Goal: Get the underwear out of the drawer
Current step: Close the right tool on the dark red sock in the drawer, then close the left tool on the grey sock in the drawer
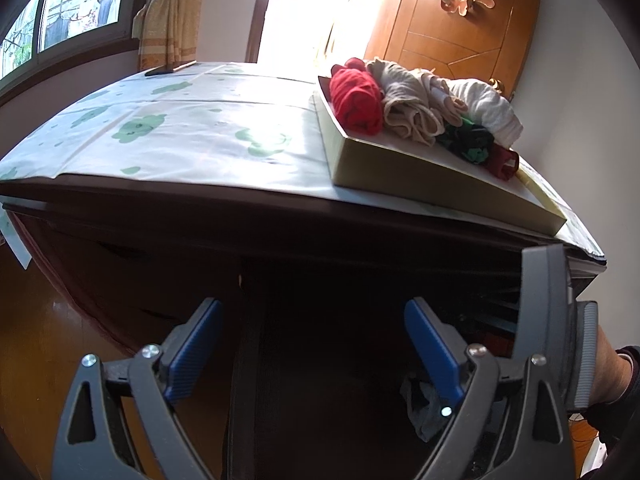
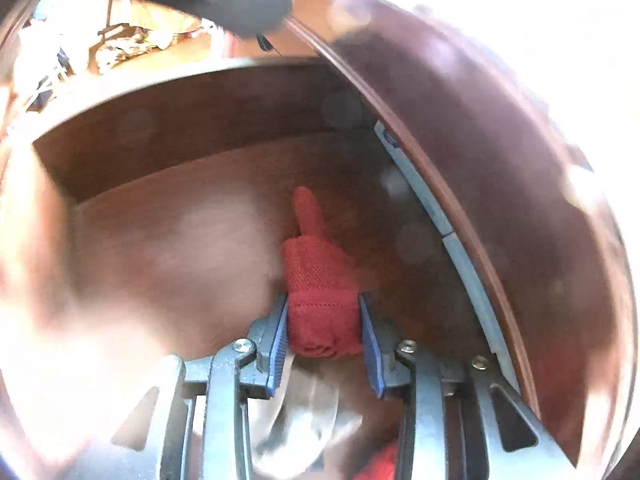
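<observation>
In the right wrist view my right gripper [image 2: 323, 300] is shut on a red mesh underwear [image 2: 316, 280] inside the open wooden drawer [image 2: 180, 120], holding it over the drawer floor. In the left wrist view my left gripper [image 1: 312, 312] is open and empty, in front of the dark cabinet below the tabletop. A cardboard box lid [image 1: 400, 168] on the tabletop holds a pile of rolled underwear: a red one [image 1: 356, 100], a beige one [image 1: 408, 108], a white one [image 1: 488, 108] and a dark green one [image 1: 472, 144]. The right gripper's body [image 1: 548, 320] shows at the right.
The table has a white cloth with green clouds [image 1: 180, 120]. A wooden door [image 1: 460, 32] stands behind it and a window with a curtain [image 1: 172, 12] at the left. More cloth, white and red [image 2: 312, 420], lies under my right gripper in the drawer. A grey garment [image 1: 424, 408] lies low by my left gripper.
</observation>
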Demonstrator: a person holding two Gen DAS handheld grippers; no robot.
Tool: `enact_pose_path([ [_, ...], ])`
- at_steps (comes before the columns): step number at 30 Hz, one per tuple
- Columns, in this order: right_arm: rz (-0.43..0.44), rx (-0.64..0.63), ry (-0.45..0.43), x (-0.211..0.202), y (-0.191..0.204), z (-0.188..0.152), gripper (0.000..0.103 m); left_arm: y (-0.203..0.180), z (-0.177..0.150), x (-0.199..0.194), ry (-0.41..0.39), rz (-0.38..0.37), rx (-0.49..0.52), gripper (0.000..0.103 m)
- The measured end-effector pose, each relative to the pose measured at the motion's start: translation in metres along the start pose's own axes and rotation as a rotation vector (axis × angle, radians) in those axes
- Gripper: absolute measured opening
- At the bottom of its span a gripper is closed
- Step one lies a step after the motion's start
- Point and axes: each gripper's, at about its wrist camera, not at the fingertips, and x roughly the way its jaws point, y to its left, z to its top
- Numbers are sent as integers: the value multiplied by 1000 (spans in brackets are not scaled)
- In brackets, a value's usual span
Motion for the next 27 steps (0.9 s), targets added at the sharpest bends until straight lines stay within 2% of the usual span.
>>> enact_pose_path([
  [4, 34, 51, -27, -28, -8, -16, 35, -8, -3, 3, 25, -17, 21, 93],
  [9, 79, 174, -85, -63, -23, -43, 35, -26, -9, 12, 81, -49, 75, 93],
  [15, 82, 348, -159, -96, -43, -85, 35, -70, -18, 27, 188, -56, 261, 93],
  [18, 67, 439, -200, -119, -46, -106, 36, -96, -24, 34, 247, -93, 366, 93],
  [21, 56, 514, -232, -138, -48, -139, 36, -118, -29, 45, 320, -137, 438, 93],
  [27, 65, 583, -263, -139, -50, -161, 36, -145, -37, 71, 452, -150, 527, 93],
])
